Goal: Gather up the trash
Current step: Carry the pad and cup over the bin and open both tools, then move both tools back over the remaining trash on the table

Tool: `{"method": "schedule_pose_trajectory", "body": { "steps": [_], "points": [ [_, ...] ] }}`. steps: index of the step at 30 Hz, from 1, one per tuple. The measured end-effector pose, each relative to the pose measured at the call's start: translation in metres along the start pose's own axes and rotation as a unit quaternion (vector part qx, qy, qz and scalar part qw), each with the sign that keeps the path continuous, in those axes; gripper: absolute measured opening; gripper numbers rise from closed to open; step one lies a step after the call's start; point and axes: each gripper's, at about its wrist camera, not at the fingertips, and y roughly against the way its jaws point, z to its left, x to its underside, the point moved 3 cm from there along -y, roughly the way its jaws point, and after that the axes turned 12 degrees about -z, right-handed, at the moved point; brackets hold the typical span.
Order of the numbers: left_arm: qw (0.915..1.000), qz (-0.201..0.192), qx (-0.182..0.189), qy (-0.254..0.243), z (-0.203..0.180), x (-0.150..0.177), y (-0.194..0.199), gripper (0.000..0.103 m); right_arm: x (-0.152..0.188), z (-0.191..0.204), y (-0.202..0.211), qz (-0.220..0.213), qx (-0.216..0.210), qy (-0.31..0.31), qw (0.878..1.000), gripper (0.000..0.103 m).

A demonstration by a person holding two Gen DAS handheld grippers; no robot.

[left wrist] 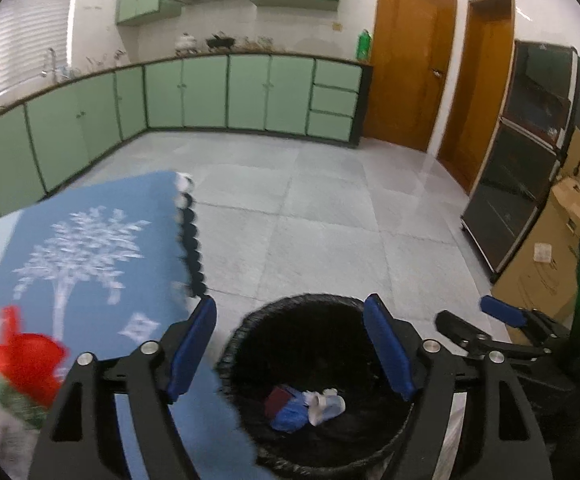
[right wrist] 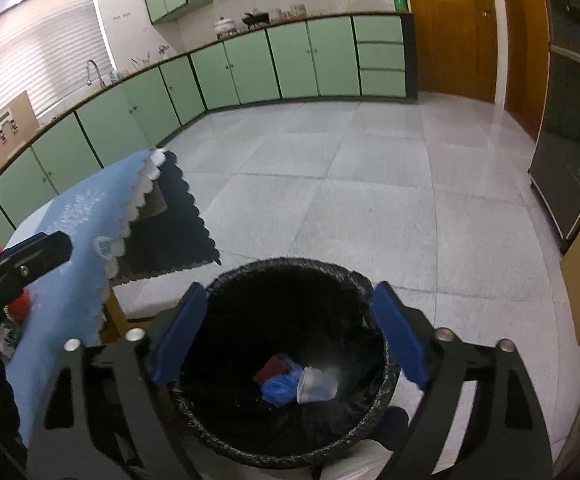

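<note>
Blue-padded jaws of our right gripper [right wrist: 290, 334] stand wide apart, grasping nothing, above the black-lined bin [right wrist: 364, 280]. Our left gripper [left wrist: 290, 354] is likewise released over its rim. Inside, at the bin's bottom, lie a clear cup [right wrist: 317, 385], blue plastic [right wrist: 279, 388] and a maroon scrap [right wrist: 271, 369]. A blue tablecloth [left wrist: 89, 248] hangs beside the bin.

L gripper [left wrist: 290, 348] & R gripper [right wrist: 287, 336] both tilted down, jaws wide, empty.

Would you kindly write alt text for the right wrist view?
The right gripper hangs open over a black-lined trash bin holding a blue wrapper, a clear cup and a dark red scrap. Green kitchen cabinets line the tiled floor beyond.
</note>
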Motion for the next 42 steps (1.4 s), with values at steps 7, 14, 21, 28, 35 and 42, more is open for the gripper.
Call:
{"method": "schedule_pose_trajectory", "body": {
  "steps": [7,14,21,28,35,42],
  "points": [
    [0.9956,-0.063,-0.069,0.0,0.045,-0.013,0.082,0.08,-0.021,0.044,0.038,-0.036,-0.042,0.009,0.998,0.093],
    [0.984,-0.089,-0.153,0.02,0.105,-0.003,0.156,0.081,-0.025,0.109,0.061,-0.054,-0.106,0.033,0.992,0.093],
    [0.9661,-0.079,-0.244,0.032,0.166,0.029,0.205,0.081,-0.016,0.181,0.074,-0.058,-0.182,0.073,0.979,0.093],
    [0.9562,-0.072,-0.278,0.057,0.196,0.049,0.227,0.081,-0.001,0.248,0.077,-0.047,-0.25,0.117,0.96,0.093],
    [0.9531,-0.071,-0.287,0.066,0.207,0.054,0.225,0.081,0.008,0.289,0.067,-0.033,-0.287,0.14,0.947,0.093],
    [0.9512,-0.067,-0.291,0.079,0.222,0.057,0.222,0.081,0.015,0.313,0.052,-0.018,-0.302,0.167,0.938,0.093]
  ]
}}
